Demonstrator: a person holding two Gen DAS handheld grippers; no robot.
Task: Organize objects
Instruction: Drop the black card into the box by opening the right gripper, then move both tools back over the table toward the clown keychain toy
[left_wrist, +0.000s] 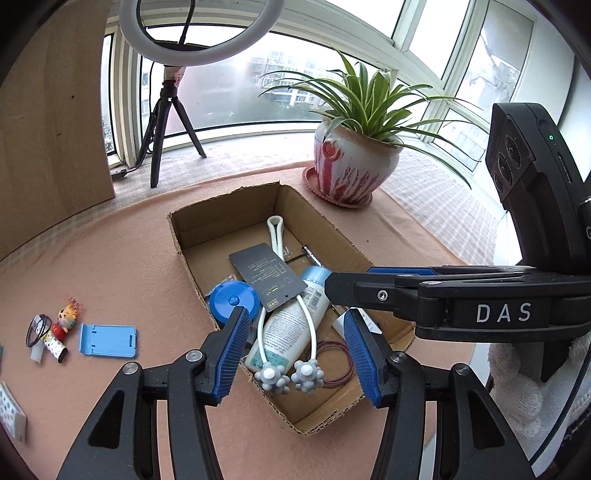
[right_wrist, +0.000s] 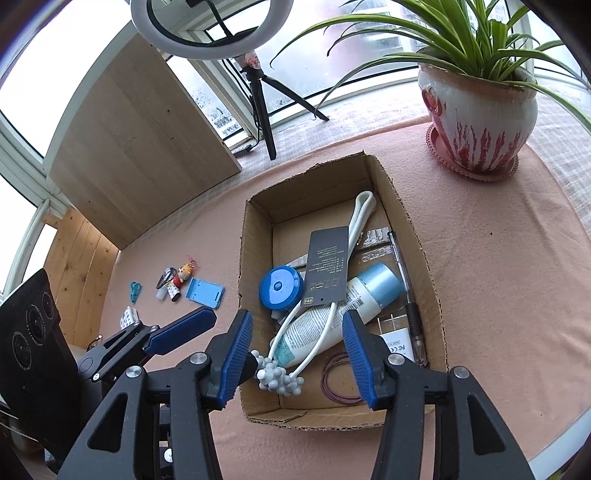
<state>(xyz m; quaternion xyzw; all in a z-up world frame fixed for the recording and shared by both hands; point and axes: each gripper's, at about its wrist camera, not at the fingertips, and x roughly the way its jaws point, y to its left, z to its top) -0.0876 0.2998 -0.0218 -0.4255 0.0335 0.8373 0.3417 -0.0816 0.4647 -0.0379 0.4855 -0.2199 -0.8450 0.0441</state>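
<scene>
White massager (left_wrist: 288, 376) in box (left_wrist: 221, 218), between open fingers (left_wrist: 236, 343)

Matt pink cloth covers the table (right_wrist: 480, 280), soft and faintly napped. At its centre, the cardboard box (right_wrist: 258, 221) shows raw brown corrugated paper with rough, torn edges. Inside, the tube (right_wrist: 325, 325) looks smooth plastic with a slight sheen, the dark card (right_wrist: 327, 266) is flat matt paper, and the white massager (right_wrist: 364, 212) at twelve o'clock in the box is glossy plastic. The blue round case (right_wrist: 279, 288) at nine o'clock looks smooth plastic. At two o'clock the plant pot (right_wrist: 480, 114) is glazed, shiny ceramic. At ten o'clock the board (right_wrist: 140, 147) is pale, matt wood grain. The left gripper (left_wrist: 297, 350) has ribbed blue rubbery pads (left_wrist: 232, 354) on matt black plastic with bright metal screws.
</scene>
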